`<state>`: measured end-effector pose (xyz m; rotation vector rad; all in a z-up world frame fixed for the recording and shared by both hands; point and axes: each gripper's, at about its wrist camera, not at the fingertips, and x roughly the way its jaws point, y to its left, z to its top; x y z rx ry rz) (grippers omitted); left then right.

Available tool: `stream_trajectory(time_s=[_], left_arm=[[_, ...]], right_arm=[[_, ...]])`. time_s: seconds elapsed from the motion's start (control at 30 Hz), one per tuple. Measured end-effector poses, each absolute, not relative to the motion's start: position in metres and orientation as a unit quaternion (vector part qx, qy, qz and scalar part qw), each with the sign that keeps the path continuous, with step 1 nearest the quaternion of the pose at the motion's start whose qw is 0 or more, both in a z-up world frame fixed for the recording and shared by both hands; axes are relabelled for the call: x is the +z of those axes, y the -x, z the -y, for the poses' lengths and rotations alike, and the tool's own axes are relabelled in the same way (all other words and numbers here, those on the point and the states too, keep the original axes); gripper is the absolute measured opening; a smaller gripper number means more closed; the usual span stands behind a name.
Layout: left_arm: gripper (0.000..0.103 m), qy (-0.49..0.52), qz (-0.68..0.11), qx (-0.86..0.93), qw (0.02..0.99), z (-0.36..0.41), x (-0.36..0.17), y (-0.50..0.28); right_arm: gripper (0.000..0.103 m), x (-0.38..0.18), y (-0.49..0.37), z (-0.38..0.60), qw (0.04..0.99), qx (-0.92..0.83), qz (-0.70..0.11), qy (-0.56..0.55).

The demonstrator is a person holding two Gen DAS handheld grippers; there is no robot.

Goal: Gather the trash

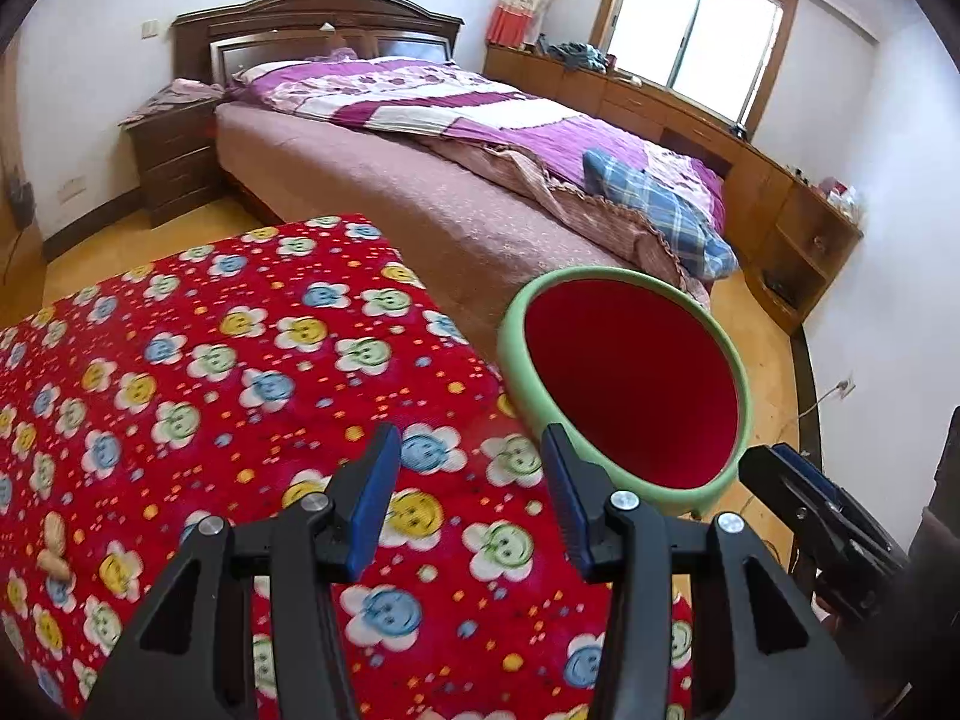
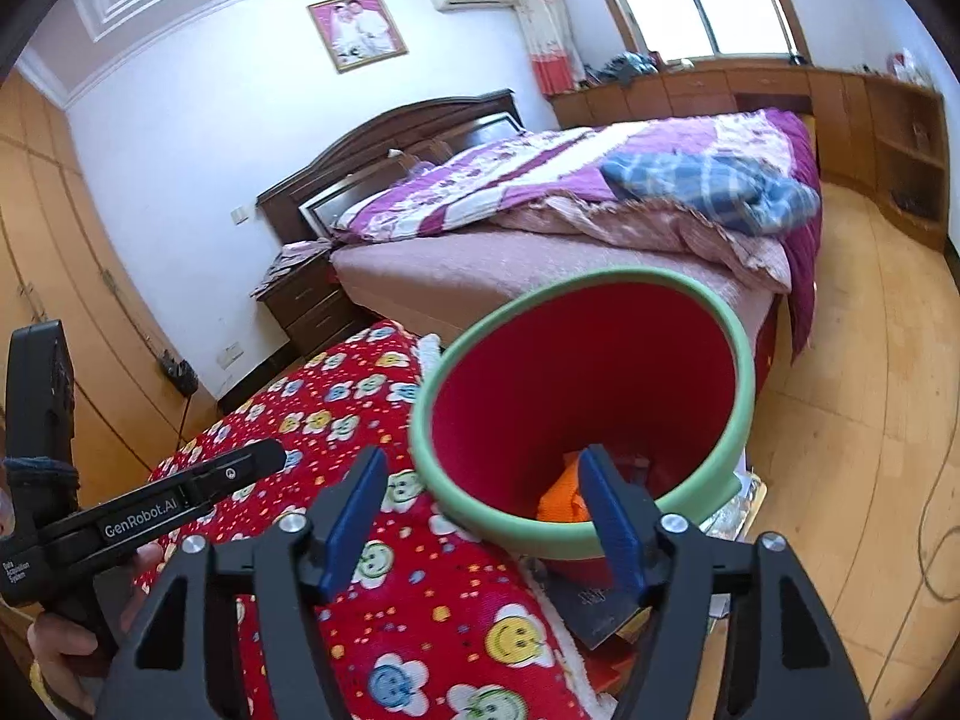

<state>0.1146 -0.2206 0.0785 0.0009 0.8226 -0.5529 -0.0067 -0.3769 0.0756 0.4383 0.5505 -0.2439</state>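
A red bin with a green rim [image 1: 630, 384] stands beside the red flowered cloth [image 1: 240, 360] of the table, between table and bed. In the right wrist view the bin [image 2: 576, 372] holds an orange scrap [image 2: 561, 495] at its bottom. Two peanut shells [image 1: 55, 543] lie on the cloth at the left edge. My left gripper [image 1: 474, 510] is open and empty above the cloth near the bin. My right gripper [image 2: 486, 516] is open and empty, one finger over the bin's rim. It also shows in the left wrist view [image 1: 804, 498].
A bed [image 1: 480, 138] with a purple quilt and a blue plaid cloth [image 1: 654, 204] stands behind the bin. A dark nightstand [image 1: 174, 162] is at the left, wooden cabinets [image 1: 750, 150] along the window wall. A cable [image 2: 936, 516] lies on the wooden floor.
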Motion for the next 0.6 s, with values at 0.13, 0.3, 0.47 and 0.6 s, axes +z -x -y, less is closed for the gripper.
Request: stream_trajectory(time_s=[0.13,0.3,0.47,0.6], left_arm=[[0.049,0.002,-0.384,-0.248,0.889,0.201,0.084,-0.105],[0.049,0.020,-0.376,-0.231,0.897,0.172,0.093,-0.093],[0.049,0.024,-0.371,-0.208,0.905,0.144,0.101,-0.079],[0.049,0.032,-0.362,-0.186,0.913,0.120,0.106,-0.067]], right_arm=[[0.072,0.084,0.011,0.360,0.937,-0.112,-0.264,-0.201],[0.072,0.095,0.017,0.339,0.942,-0.102,-0.257,-0.191],[0.076,0.101,0.022,0.317,0.947,-0.082,-0.253,-0.180],[0.081,0.105,0.023,0.301,0.949,-0.066,-0.253,-0.174]])
